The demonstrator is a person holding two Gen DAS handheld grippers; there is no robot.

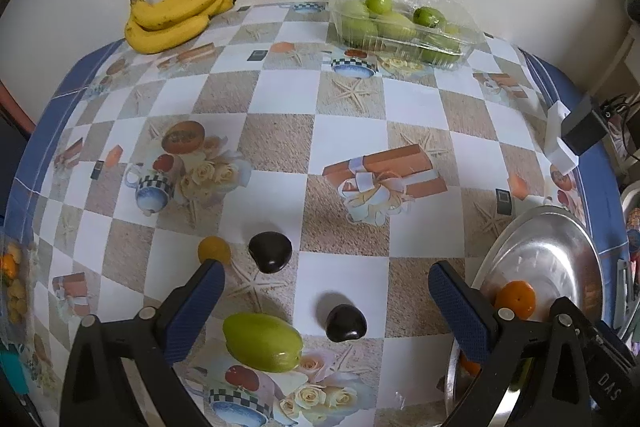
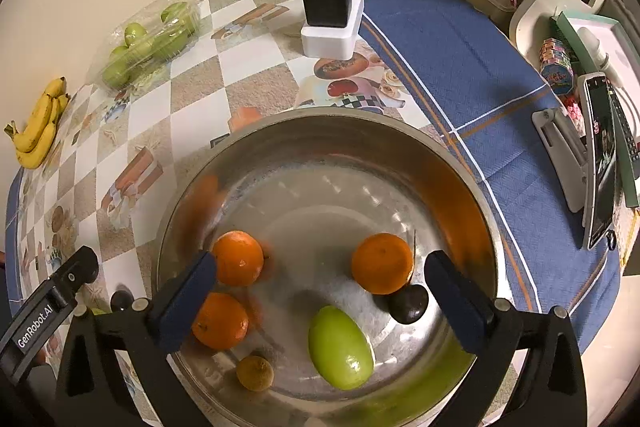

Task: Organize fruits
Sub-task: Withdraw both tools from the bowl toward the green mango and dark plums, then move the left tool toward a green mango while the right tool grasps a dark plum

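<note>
**Both tools spread wide, fruit split between bowl and surface**

The surface carried a checkered oilcloth printed with cups, roses, starfish and gift boxes, with a blue cloth border on its right side. A plain cream wall stood behind it. Against the wall lay a bunch of bananas and a clear plastic clamshell of green fruit, well apart from each other. A black charger on a white block stood near the back edge, cables running off to the right. Beyond the blue edge, the right wrist view showed a white chair, a phone on a stand and small clutter, too distorted to name.

The left tool hung over the surface with its jaws spread, nothing between them. Below it lay a green mango, two dark fruits and a small yellow fruit, partly hidden behind the left finger.

The right tool was likewise spread and empty above the steel bowl. Inside sat three oranges, a second green mango, a dark fruit touching the right orange, and a small brownish fruit. The bowl's near rim was cut off by the frame; its wall showed only smeared orange and green reflections.
</note>
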